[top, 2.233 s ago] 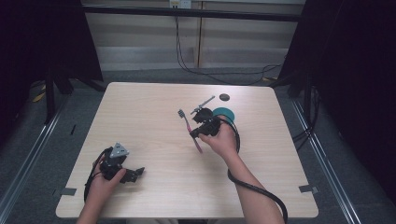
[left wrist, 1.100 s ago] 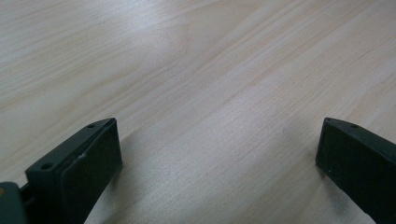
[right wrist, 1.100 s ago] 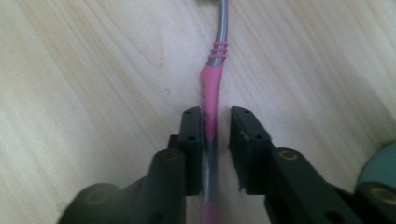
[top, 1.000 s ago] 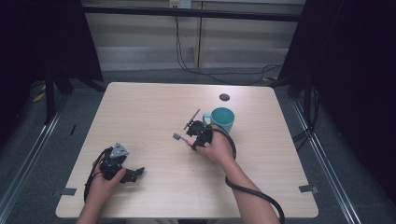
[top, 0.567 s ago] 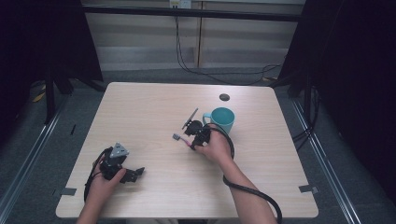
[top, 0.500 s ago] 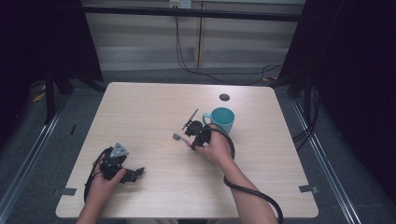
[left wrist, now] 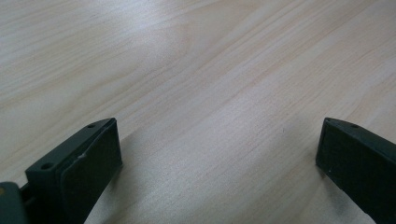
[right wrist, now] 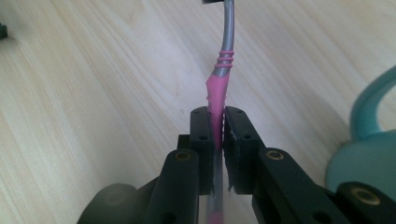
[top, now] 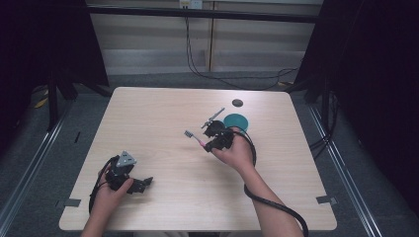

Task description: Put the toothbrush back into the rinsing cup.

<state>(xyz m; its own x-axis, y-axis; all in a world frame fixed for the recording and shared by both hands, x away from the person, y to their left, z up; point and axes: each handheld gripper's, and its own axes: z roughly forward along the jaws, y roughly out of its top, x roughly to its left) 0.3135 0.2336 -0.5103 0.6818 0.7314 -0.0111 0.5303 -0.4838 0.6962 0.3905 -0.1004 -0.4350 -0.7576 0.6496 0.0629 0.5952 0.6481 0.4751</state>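
- Where a second ago our right gripper (right wrist: 217, 127) was pressed low to the pale wooden table (top: 163, 118) with its jaws closing, it now sits clamped on the grey-and-pink plastic toothbrush (right wrist: 221, 74), lifted clear of the wood.
- We see the pink grip section pinched between the black pads (right wrist: 201, 140), the grey neck and head reaching out ahead; from the high view the brush (top: 193, 138) points left, away from the teal ceramic mug (top: 236, 121) just beside our right hand (top: 238, 152).
- Our left gripper (left wrist: 217, 154) has not moved, its jaws wide apart over bare wood near the table's front left, holding nothing.
- We judge the pick-up secure; the mug looks the likely destination.
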